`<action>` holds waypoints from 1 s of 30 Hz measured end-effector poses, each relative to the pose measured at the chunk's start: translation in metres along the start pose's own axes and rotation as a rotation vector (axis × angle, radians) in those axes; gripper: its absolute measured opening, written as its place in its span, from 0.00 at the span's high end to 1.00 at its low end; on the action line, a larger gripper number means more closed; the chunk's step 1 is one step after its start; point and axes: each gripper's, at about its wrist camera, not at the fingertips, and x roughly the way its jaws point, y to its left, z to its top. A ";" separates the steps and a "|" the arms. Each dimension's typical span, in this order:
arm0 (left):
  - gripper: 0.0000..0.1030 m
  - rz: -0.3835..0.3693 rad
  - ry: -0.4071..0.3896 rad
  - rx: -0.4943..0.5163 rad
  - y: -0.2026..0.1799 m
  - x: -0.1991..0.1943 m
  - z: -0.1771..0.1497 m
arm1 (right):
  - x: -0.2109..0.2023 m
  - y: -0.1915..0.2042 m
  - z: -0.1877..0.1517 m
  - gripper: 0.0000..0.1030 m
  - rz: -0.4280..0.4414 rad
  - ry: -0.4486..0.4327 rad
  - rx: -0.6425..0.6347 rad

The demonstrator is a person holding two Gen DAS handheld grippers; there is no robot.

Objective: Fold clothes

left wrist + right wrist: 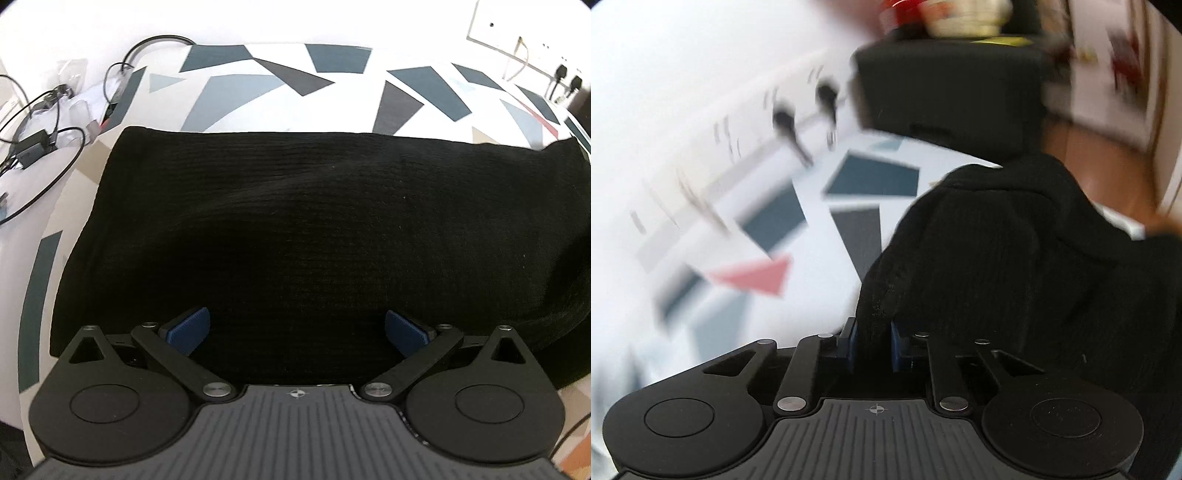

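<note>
left tongs [297, 332]: spread wide over black knit garment [314, 229], gripping nothing | right tongs [873, 345]: clenched on garment fold

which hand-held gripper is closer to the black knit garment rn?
Right. The right hand-held gripper is shut on a fold of the black knit garment; the left hand-held gripper hovers open above the garment, pads apart.

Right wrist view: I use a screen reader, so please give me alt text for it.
The right tool is shut on a fold of black knit cloth, which bunches up over a patterned sheet. The background is motion-blurred.
</note>
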 end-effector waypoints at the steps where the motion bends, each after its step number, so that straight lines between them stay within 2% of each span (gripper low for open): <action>1: 0.00 -0.005 0.003 0.009 0.000 0.001 0.001 | -0.020 -0.014 -0.001 0.85 0.052 -0.037 0.027; 4: 0.00 -0.018 0.007 0.038 0.000 0.001 0.002 | -0.084 -0.068 -0.014 0.85 0.168 -0.146 0.139; 6: 0.00 -0.026 0.015 0.050 0.001 0.001 0.002 | -0.117 -0.103 -0.031 0.85 0.157 -0.178 0.206; 9: 0.00 -0.030 0.030 0.062 0.001 0.002 0.004 | -0.140 -0.155 -0.063 0.84 0.114 -0.121 0.314; 11: 0.00 -0.029 0.042 0.066 0.000 0.003 0.007 | -0.142 -0.180 -0.075 0.79 0.109 -0.055 0.387; 13: 0.00 -0.020 0.055 0.063 -0.001 0.004 0.009 | -0.145 -0.192 -0.072 0.76 0.123 -0.079 0.431; 14: 0.00 -0.014 0.059 0.062 -0.003 0.004 0.010 | -0.147 -0.196 -0.070 0.67 0.131 -0.099 0.450; 17: 0.00 -0.003 0.063 0.094 -0.009 0.002 0.011 | -0.149 -0.206 -0.054 0.57 0.129 -0.158 0.474; 23: 0.00 -0.013 0.057 0.135 -0.032 -0.009 -0.003 | -0.106 -0.237 -0.023 0.55 0.098 -0.151 0.604; 24: 0.00 -0.006 0.054 0.129 -0.034 -0.008 -0.004 | -0.095 -0.242 -0.019 0.55 0.090 -0.136 0.625; 25: 0.00 0.001 0.052 0.124 -0.036 -0.008 -0.006 | -0.086 -0.244 -0.016 0.62 0.074 -0.106 0.635; 26: 0.00 0.008 0.049 0.118 -0.038 -0.007 -0.007 | -0.077 -0.246 -0.012 0.78 0.056 -0.071 0.640; 29: 0.00 -0.006 0.081 0.092 -0.035 -0.004 -0.003 | -0.072 -0.229 0.009 0.88 -0.037 0.017 0.555; 30: 0.00 -0.011 0.093 0.084 -0.033 -0.003 -0.001 | -0.080 -0.220 0.016 0.90 0.005 -0.015 0.517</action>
